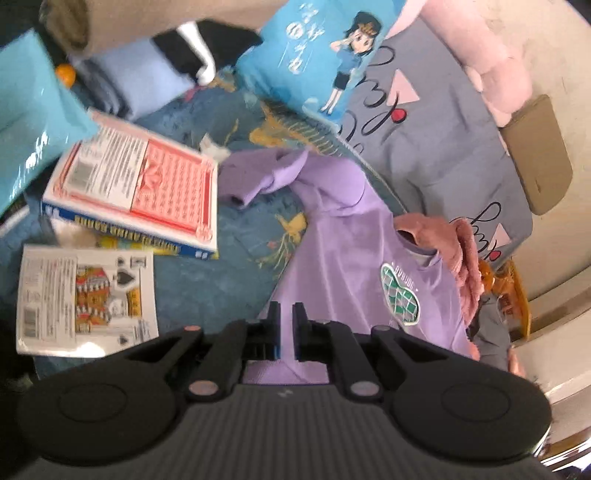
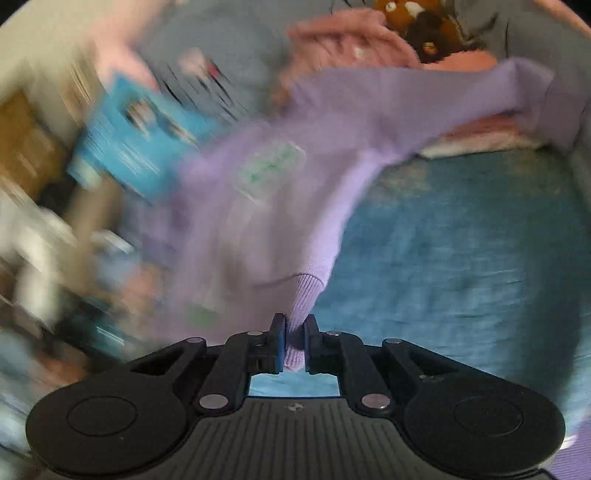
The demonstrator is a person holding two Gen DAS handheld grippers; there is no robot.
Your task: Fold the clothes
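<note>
A purple sweatshirt (image 1: 343,258) with a green-and-white heart badge lies spread on a blue patterned bedspread (image 1: 207,288). One sleeve is crumpled toward the far left. My left gripper (image 1: 286,317) sits at the sweatshirt's near edge, its jaws nearly together with purple cloth between and below them. In the blurred right wrist view the sweatshirt (image 2: 280,192) is stretched up off the bedspread (image 2: 461,258). My right gripper (image 2: 295,334) is shut on its ribbed cuff (image 2: 304,291).
A red-and-white card box (image 1: 147,192) and a flat card pack (image 1: 85,295) lie to the left. A blue cartoon pillow (image 1: 317,62) and grey duvet (image 1: 443,147) lie beyond. A pink fluffy garment (image 1: 461,254) and a plush toy (image 2: 417,18) sit by the collar.
</note>
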